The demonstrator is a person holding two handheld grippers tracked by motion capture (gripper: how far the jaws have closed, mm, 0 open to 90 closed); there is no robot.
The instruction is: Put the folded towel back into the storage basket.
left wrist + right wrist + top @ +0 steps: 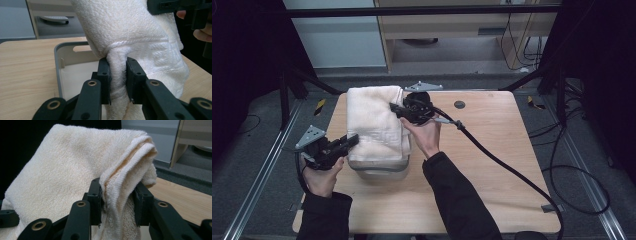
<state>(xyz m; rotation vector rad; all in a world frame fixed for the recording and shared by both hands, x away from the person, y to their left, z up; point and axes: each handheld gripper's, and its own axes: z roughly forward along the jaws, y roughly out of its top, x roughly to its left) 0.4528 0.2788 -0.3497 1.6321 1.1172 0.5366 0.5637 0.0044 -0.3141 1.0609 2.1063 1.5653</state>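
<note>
A folded cream towel (372,122) with a woven border hangs over a pale grey bin (379,169) on the left half of the wooden table (492,150). My left gripper (348,141) is shut on the towel's near left edge; in the left gripper view its jaws pinch a bunched fold of towel (117,72) above the bin's rim (58,72). My right gripper (396,108) is shut on the far right edge, where several layers of towel hem (117,195) sit between its jaws. The towel hides most of the bin's inside.
A thick black cable (507,167) trails from the right gripper across the table to the right front. A small dark round hole (459,105) sits near the far edge. Metal frame rails and floor cables surround the table.
</note>
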